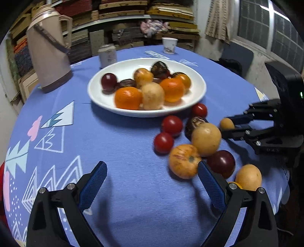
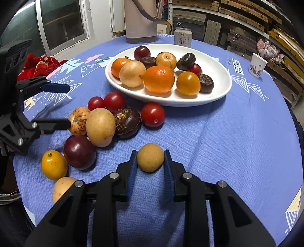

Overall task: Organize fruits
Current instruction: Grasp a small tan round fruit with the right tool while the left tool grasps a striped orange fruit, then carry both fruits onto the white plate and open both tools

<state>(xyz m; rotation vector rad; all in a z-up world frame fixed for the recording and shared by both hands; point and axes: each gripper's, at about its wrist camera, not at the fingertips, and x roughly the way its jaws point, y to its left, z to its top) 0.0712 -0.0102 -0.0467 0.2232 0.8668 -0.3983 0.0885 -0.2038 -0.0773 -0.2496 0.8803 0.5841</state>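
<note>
right gripper (image 2: 150, 161) pinches a small tan fruit (image 2: 150, 160) just above the blue cloth (image 2: 228, 152) near the loose fruit pile (image 2: 100, 127), left gripper (image 1: 152, 182) spread wide and empty, white plate (image 2: 218, 91) of fruit behind.

Cluttered home storeroom: stacked wooden frames on metal shelves (image 1: 121, 17) upper centre, beige plastic thermos jug (image 1: 48, 47) upper left, round table under blue patterned cloth (image 1: 133, 161), barred window (image 1: 269, 24) upper right.
</note>
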